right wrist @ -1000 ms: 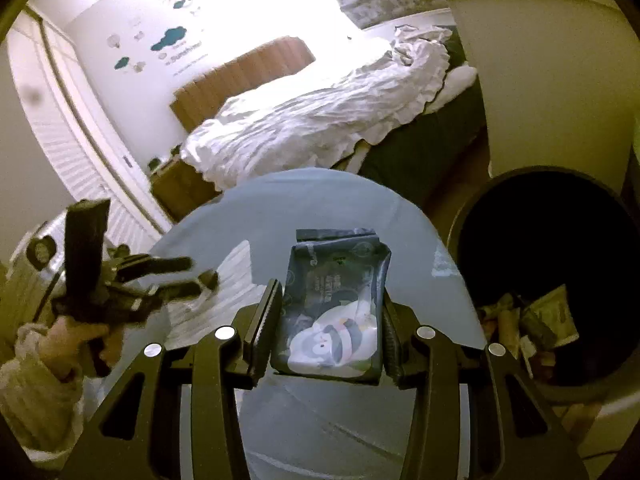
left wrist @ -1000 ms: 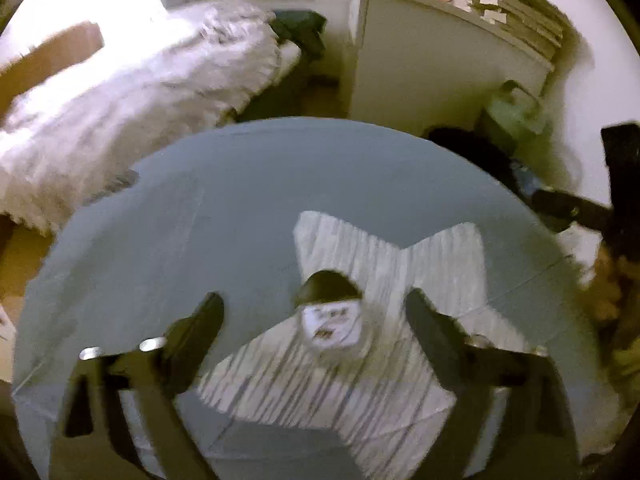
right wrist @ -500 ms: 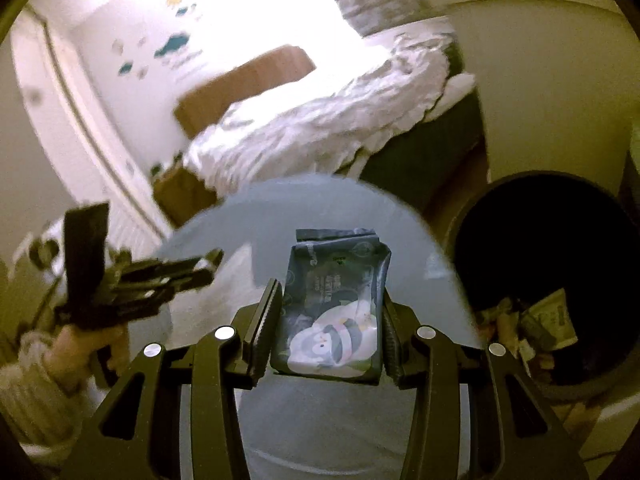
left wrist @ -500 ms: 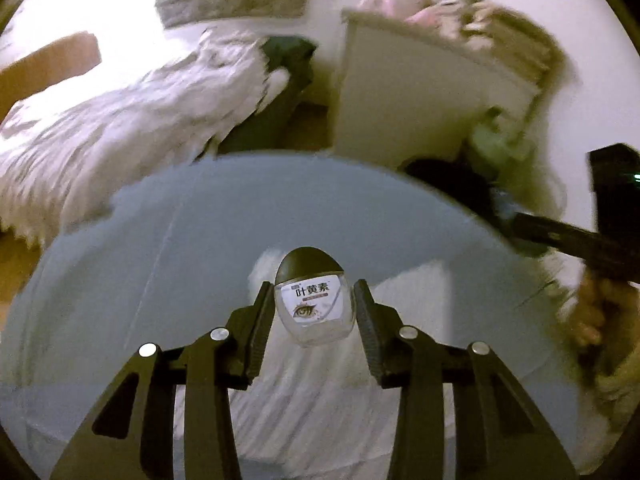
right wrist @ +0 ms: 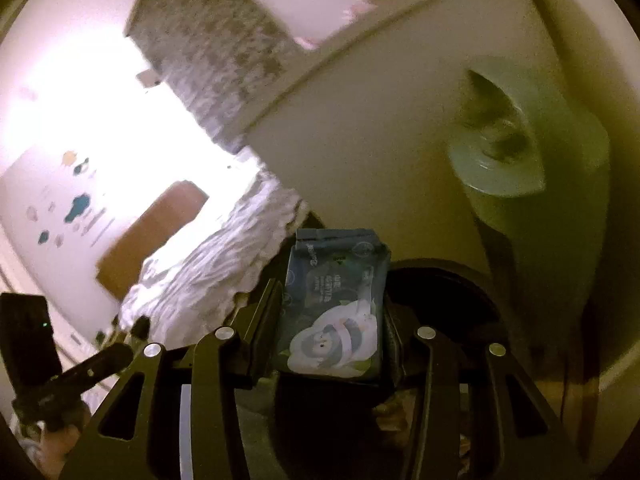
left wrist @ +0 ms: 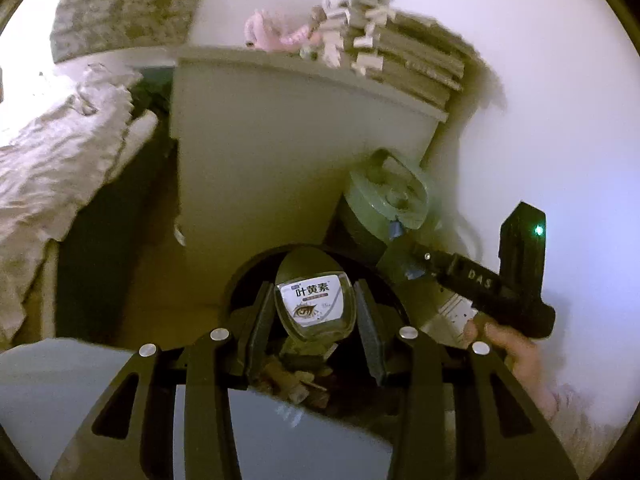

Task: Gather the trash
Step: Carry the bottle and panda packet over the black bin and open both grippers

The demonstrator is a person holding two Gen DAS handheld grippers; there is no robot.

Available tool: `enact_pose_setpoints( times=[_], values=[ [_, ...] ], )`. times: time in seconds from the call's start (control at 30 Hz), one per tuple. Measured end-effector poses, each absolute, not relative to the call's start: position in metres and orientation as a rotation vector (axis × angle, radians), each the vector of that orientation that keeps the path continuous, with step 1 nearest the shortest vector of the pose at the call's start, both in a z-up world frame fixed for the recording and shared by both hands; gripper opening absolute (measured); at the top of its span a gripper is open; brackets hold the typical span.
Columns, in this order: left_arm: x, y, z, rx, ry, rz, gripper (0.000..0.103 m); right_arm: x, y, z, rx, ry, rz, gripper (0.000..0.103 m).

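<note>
A: Where is the small bottle (left wrist: pixel 314 300) sitting at this moment?

B: The left hand-held gripper (left wrist: pixel 314 312) is holding it between both pads, closed to the bottle's width, and hanging it over the dark trash bin (left wrist: pixel 240 280), just past the far edge of the surface (left wrist: pixel 100 392). That placement looks deliberate: a release there would probably drop it among the scraps at the bin's bottom.

A: Which way is it pointing?

B: Its long axis is running along the fingers, dark cap facing away from the camera and the label with the eye drawing facing the lens, upright to the view.

A: And the other item?

B: The right hand-held gripper (right wrist: pixel 332 320) is clamping a dark wipes packet (right wrist: pixel 334 308) by its two long sides, closed to the packet's width. The packet's long axis is also following the fingers, its crimped end pointing forward and its printed face toward the camera. It is hovering above the same bin's opening (right wrist: pixel 440 292), seemingly waiting its turn.

A: What is surrounding them?

B: A pale cabinet (left wrist: pixel 280 152) is standing behind the bin, a green container (left wrist: pixel 388 200) beside it, and the bed (left wrist: pixel 52 152) lying off to the left.
</note>
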State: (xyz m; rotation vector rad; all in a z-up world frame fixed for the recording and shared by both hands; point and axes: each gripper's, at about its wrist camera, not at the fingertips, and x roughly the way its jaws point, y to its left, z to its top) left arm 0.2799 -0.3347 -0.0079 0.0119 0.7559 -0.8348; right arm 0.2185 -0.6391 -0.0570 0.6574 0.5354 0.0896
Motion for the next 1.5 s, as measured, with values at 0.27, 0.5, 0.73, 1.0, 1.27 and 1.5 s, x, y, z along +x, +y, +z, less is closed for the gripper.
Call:
enact_pose_setpoints(
  times=[0.27,0.5,0.73,1.0,1.27,1.5],
  values=[
    [0.308,-0.371,-0.035,0.025,0.816,-0.847,0.040,0.235,-0.658,-0.076,0.645,0.565,0.057,0.045],
    [0.318,-0.389,-0.046,0.048,0.845,-0.858,0.040,0.245,-0.668,-0.079,0.680,0.587,0.056,0.045],
    [0.323,-0.401,-0.054,0.065,0.866,-0.871,0.041,0.251,-0.665,-0.083,0.688,0.620,0.050,0.045],
    [0.327,-0.400,-0.054,0.066,0.872,-0.833,0.069,0.252,-0.667,-0.084,0.720,0.607,0.023,0.079],
    [0.307,-0.376,-0.027,0.025,0.808,-0.829,0.088,0.249,-0.661,-0.086,0.712,0.598,0.026,0.079],
    [0.258,-0.320,0.011,-0.006,0.696,-0.820,0.098,0.245,-0.644,-0.088,0.694,0.600,0.058,0.082]
  ],
)
